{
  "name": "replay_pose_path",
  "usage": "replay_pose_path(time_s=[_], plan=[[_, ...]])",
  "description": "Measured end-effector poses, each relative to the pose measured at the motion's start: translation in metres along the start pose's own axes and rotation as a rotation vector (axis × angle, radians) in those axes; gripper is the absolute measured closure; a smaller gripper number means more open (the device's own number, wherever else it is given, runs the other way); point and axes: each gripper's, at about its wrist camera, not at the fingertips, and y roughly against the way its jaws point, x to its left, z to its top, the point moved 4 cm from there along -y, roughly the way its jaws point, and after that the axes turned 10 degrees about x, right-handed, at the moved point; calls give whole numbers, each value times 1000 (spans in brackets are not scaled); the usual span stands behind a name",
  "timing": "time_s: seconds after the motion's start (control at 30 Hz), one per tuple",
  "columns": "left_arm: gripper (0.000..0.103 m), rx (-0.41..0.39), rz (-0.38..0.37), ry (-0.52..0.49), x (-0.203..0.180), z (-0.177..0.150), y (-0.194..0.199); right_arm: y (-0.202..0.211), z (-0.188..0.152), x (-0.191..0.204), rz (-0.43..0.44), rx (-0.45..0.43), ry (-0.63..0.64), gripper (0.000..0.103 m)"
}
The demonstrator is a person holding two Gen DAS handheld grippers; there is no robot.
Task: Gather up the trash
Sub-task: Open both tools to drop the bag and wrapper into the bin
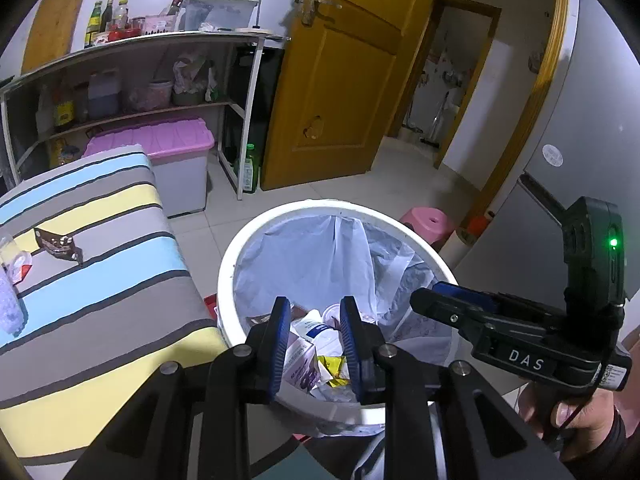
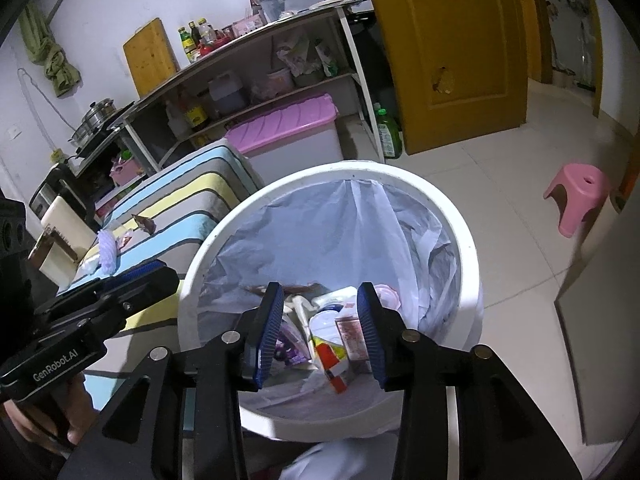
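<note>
A white bin (image 1: 240, 240) (image 2: 440, 196) with a clear liner stands on the tiled floor beside a striped table (image 1: 100, 280). Cartons, cups and wrappers (image 1: 308, 344) (image 2: 332, 332) lie at its bottom. My left gripper (image 1: 315, 308) hangs over the bin's near side, open, with nothing between its blue pads. My right gripper (image 2: 320, 292) is also above the bin, open and empty. Each gripper shows in the other's view, the right gripper (image 1: 428, 298) at the bin's right rim and the left gripper (image 2: 160, 276) at its left. On the table lie a brown wrapper (image 1: 60, 246) (image 2: 145, 223), a purple bumpy piece (image 2: 107, 252) and clear plastic (image 1: 16, 264).
A pink stool (image 2: 576, 196) stands on the floor right of the bin. Behind the table are a pink-lidded storage box (image 1: 160, 140) and a metal shelf rack (image 1: 132, 76) with bottles. A yellow door (image 1: 340, 80) stands open, and a grey fridge (image 1: 580, 120) is at the right.
</note>
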Motion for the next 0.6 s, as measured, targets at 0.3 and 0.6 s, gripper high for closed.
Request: replay_pose_path(time_s=[0.3,0.6], plan=[[78,-25,-3,25,6,-7,21,11,-4,18,20,-15,35,63],[78,-63,17,62,17,-20,49,25,-7,43,53,-47,98,63]])
